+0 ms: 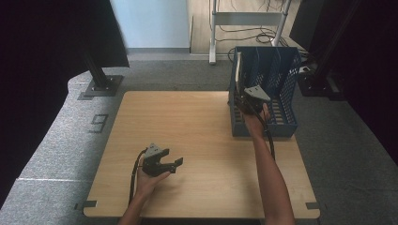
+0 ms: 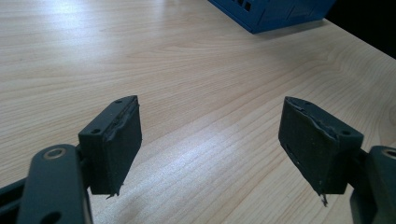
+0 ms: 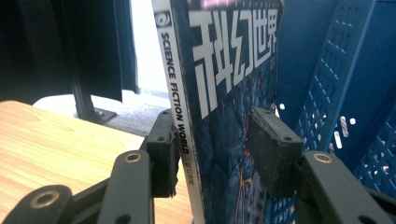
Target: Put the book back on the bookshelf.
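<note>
Clearly, one magazine [image 3: 224, 93] stands upright at the left end of a blue plastic file rack [image 1: 281, 79], whose walls are a lattice of small slots. Its glossy cover is dark blue with large white characters, and the white spine reads "SCIENCE FICTION WORLD". The top and bottom of the magazine are cut off in the right gripper view; from the high view it is just a pale edge [image 1: 238, 70] inside the rack.

The right tongs [image 3: 212, 149] straddle it low down: the left pad sits against the spine side, while a gap separates the right pad from the cover, so they are parted and not pinching. Each pad is a black rubbery block, frayed at the edges.

The left tongs [image 2: 210, 149] rest low over the bench [image 2: 187, 60], spread wide with nothing between them. Two such tools are in use, one per hand. The left one [image 1: 162, 161] lies well apart from the rack, near the front edge.

The bench is pale wood-grain laminate with a soft sheen. Around it lies grey carpet, and dark curtains hide the room's sides.
</note>
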